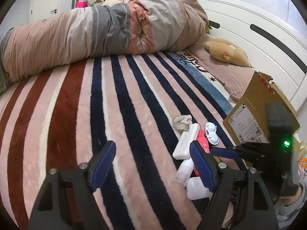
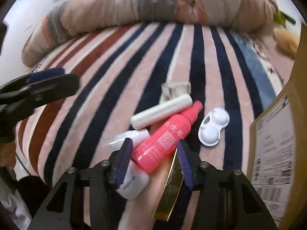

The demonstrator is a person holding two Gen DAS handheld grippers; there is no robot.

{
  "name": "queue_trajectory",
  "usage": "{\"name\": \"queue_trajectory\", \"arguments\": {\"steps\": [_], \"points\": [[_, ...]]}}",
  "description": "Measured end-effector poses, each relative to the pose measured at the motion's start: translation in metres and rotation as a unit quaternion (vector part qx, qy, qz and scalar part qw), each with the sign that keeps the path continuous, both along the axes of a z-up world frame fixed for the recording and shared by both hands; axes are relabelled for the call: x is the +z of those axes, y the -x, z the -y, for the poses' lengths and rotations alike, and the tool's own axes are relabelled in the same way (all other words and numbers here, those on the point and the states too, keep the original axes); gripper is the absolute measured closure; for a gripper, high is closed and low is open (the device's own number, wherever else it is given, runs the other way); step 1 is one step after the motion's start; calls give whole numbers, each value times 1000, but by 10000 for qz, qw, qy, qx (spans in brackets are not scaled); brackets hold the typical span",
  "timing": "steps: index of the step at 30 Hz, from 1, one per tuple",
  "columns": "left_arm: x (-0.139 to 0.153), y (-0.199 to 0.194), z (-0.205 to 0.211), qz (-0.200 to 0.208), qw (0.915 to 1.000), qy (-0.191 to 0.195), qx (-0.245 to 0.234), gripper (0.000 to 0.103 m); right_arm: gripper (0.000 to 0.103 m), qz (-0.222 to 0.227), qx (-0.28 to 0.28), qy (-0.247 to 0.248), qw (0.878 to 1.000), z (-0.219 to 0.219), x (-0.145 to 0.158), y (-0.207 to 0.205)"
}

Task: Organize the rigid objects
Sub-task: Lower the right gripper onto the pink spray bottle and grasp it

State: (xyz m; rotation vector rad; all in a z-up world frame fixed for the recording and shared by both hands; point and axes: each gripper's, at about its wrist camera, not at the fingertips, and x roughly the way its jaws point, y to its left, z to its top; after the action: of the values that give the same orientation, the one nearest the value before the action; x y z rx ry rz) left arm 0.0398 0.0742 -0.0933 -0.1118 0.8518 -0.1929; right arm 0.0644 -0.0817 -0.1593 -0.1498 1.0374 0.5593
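Note:
A pile of small items lies on the striped blanket (image 1: 76, 115): a pink spray bottle (image 2: 163, 136), a white flat case (image 2: 161, 111), a white contact lens case (image 2: 213, 126), a small clear bottle (image 2: 126, 137), a white bottle (image 2: 134, 182), a gold box (image 2: 170, 187) and a beige tape roll (image 2: 176, 89). My right gripper (image 2: 153, 163) is open, its jaws on either side of the pink bottle's base. My left gripper (image 1: 151, 168) is open and empty, just left of the pile; the white case (image 1: 185, 143) and white bottles (image 1: 195, 188) show by its right finger.
A cardboard box (image 1: 253, 113) stands right of the pile; it also shows in the right wrist view (image 2: 276, 153). A rolled duvet (image 1: 96, 32) lies across the far side of the bed. A plush toy (image 1: 226, 50) rests near the white headboard (image 1: 259, 38).

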Motion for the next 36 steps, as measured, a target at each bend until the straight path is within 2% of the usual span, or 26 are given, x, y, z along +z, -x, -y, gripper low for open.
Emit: {"name": "queue_trajectory", "arguments": {"steps": [5, 9, 14, 21, 27, 33, 35, 36], "points": [[-1, -1, -3, -27, 10000, -2, 81, 27, 61, -301, -114, -122, 9994, 1, -3, -18], [-3, -2, -5, -70, 9999, 5, 138, 27, 61, -864, -375, -337, 9950, 3, -13, -41], [-8, -6, -9, -171, 9996, 57, 211, 27, 67, -1034, -558, -586, 9913, 10, -19, -51], [-11, -7, -9, -248, 9991, 308, 130, 27, 74, -558, -360, -640, 9957, 18, -3, -23], [-11, -11, -9, -359, 9928, 1109, -270, 27, 76, -267, -10, -957, 9951, 18, 16, -1], [-17, -16, -6, -542, 9849, 1592, -415, 27, 76, 81, 407, -1286, 9908, 2, 37, 15], [-15, -16, -6, -473, 9812, 1796, -521, 35, 76, 226, 647, -1380, 9881, -4, 46, 23], [-13, -15, -5, -413, 9792, 1893, -601, 43, 76, 248, 713, -1435, 9868, -5, 49, 25]]}}
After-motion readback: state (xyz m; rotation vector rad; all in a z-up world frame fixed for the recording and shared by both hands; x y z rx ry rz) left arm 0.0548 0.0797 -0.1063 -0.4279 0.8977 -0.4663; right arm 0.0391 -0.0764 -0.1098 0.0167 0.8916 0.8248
